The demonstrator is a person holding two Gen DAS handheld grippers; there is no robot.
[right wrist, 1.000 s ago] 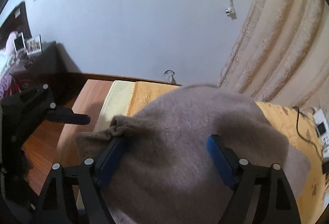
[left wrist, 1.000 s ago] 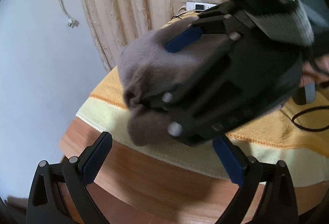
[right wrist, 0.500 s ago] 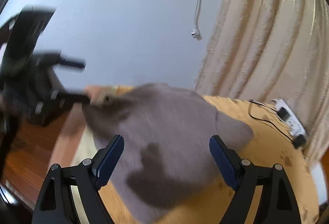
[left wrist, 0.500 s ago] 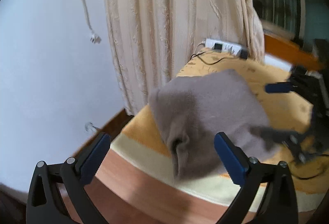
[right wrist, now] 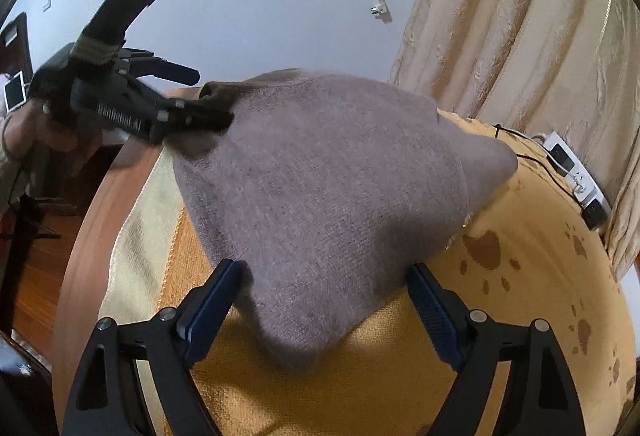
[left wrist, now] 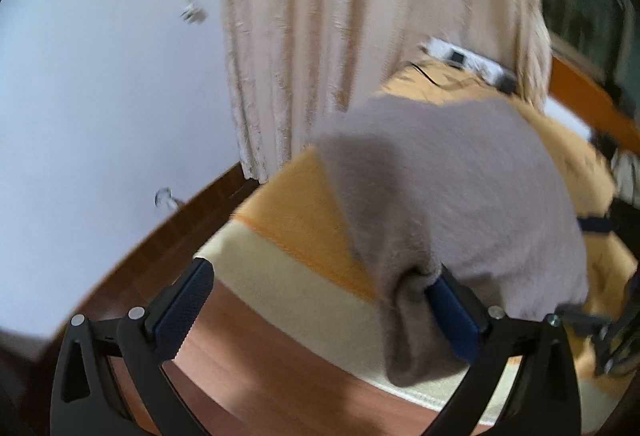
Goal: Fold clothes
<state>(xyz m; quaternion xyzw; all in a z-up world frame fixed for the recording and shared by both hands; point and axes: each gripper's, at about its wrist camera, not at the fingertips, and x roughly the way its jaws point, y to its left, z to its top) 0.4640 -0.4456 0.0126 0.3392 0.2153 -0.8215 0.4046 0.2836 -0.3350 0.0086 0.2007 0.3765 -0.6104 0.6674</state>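
Note:
A folded grey-brown knitted garment lies on an orange and cream towel on a wooden table. It also shows in the left wrist view. My left gripper is open; its right finger touches the garment's near left corner, which hangs over the towel's cream border. In the right wrist view the left gripper sits at the garment's far left corner. My right gripper is open, its fingers either side of the garment's near corner, not clamping it.
A beige curtain hangs behind the table. A white power strip with black cables lies on the towel's far right. A white wall with a dangling plug is behind. The wooden table edge is near the left gripper.
My right gripper has let go of the garment and drawn back. The garment has dropped flat onto the towel. My left gripper has swung in to the garment's left corner.

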